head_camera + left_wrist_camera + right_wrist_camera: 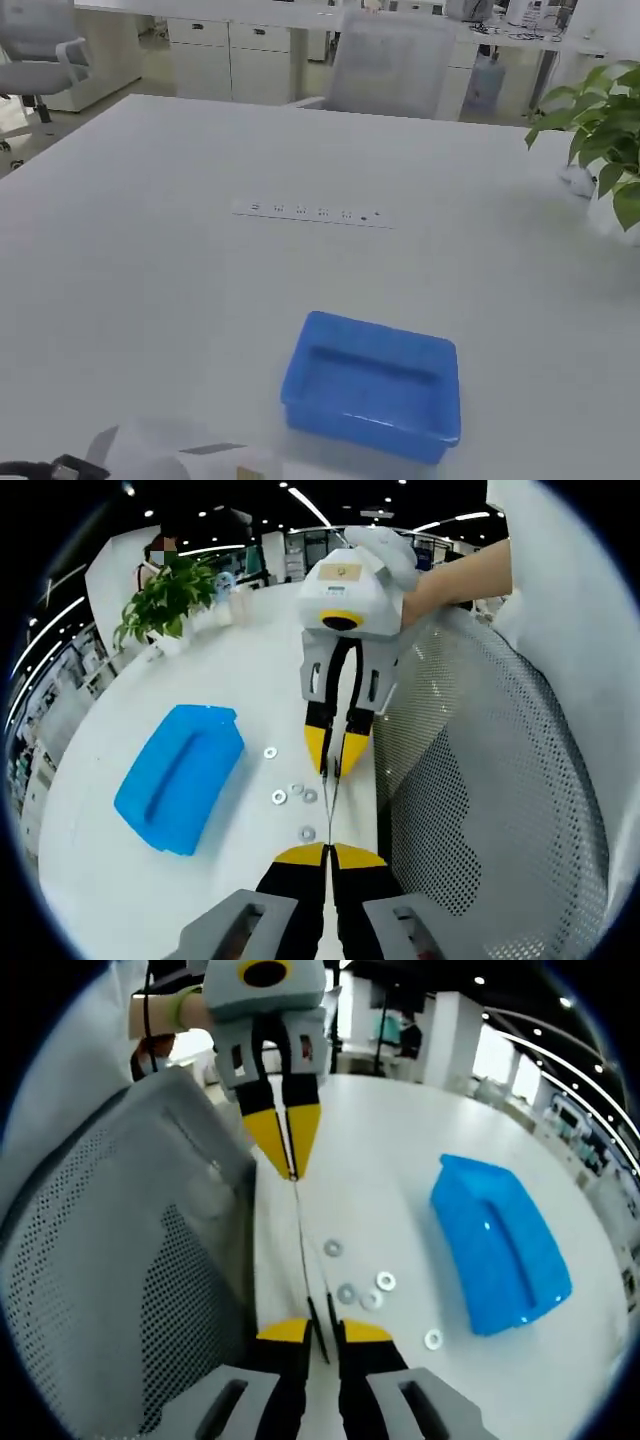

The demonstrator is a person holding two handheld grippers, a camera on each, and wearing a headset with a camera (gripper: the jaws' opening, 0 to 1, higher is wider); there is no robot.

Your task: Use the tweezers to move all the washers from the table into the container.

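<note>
Head view: high up, facing forward and down across the white table (150,250), with the blue rectangular plastic container (372,385) near, low of centre.

Left gripper view: low at the table edge, sighting along the left hand-held gripper (327,852) straight at the right hand-held gripper (332,770), close.

Right gripper view: the opposite sightline.

The two gripper views share the thin metal tweezers (328,810), round metal washers (279,797), the container and the grey mesh chair back (470,780). All three share the container and table.
</note>
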